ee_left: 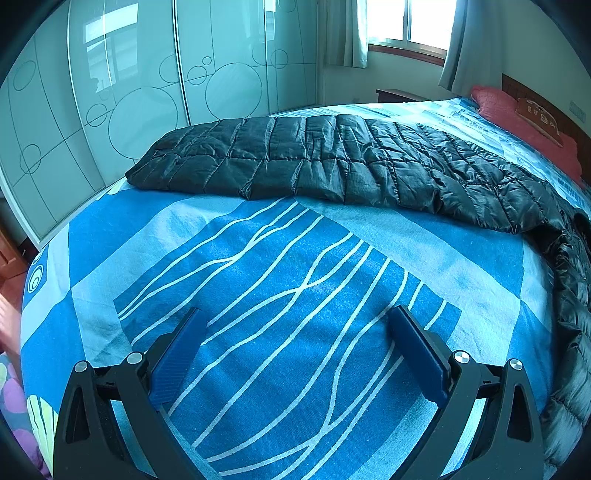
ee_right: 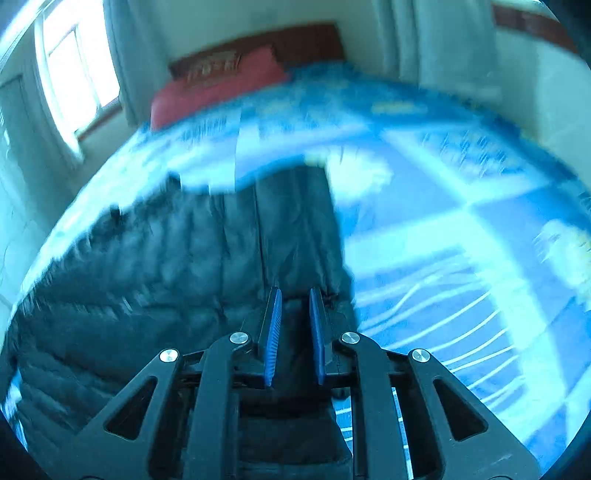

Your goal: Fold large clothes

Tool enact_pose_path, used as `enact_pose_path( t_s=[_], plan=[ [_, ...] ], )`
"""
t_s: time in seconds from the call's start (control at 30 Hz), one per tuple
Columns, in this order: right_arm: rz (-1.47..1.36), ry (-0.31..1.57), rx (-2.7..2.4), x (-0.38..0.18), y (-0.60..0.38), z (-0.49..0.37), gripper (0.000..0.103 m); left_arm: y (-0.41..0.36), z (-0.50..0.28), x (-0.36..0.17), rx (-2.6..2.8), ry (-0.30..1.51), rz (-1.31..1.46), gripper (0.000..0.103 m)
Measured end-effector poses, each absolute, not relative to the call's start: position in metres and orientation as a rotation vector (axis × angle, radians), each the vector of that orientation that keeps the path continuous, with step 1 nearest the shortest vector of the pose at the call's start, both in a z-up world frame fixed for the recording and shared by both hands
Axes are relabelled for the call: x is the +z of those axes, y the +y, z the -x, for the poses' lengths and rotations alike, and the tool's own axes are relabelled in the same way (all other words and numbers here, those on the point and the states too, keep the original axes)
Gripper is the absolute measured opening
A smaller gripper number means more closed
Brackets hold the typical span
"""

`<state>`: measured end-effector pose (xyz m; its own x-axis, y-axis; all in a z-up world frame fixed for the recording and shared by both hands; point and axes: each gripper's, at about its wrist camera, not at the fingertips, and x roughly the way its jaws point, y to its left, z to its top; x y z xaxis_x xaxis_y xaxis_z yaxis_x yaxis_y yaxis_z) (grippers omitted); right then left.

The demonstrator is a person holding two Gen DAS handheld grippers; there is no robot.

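Observation:
A black quilted down jacket (ee_left: 332, 162) lies stretched across the blue patterned bed, and its right end trails down toward the near right edge. My left gripper (ee_left: 295, 317) hovers over bare bedsheet in front of the jacket, open wide with nothing between its blue pads. The right wrist view is blurred. There my right gripper (ee_right: 295, 295) sits low over the jacket (ee_right: 147, 280) near its right edge. Its blue pads (ee_right: 275, 332) stand almost together with a narrow gap. Dark fabric shows in that gap, and I cannot tell whether it is pinched.
The bedsheet (ee_left: 280, 295) is blue with white wavy lines. A red pillow (ee_left: 524, 122) lies at the headboard. Mirrored wardrobe doors (ee_left: 129, 92) stand beyond the bed's far side, and a curtained window (ee_left: 406, 22) is at the back. The bed's left edge drops off to the floor.

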<state>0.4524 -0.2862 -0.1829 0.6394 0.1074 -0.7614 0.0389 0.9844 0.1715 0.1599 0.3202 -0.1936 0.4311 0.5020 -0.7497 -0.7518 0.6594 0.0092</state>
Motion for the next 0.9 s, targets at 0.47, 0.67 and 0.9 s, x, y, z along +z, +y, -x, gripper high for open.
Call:
enact_pose_path(
  t_s=[0.47, 0.67, 0.9],
  plan=[
    [-0.174, 0.935, 0.089, -0.180, -0.291, -0.514, 0.019, 0.319, -0.160, -0.193, 0.805, 0.802, 0.349, 0.099],
    [-0.133, 0.819, 0.067, -0.141, -0.277, -0.527, 0.035, 0.319, -0.160, -0.193, 0.807, 0.802, 0.345, 0.099],
    [-0.020, 0.927, 0.013, -0.177, -0.255, -0.555, 0.045, 0.319, -0.160, -0.193, 0.806, 0.802, 0.345, 0.099]
  ],
)
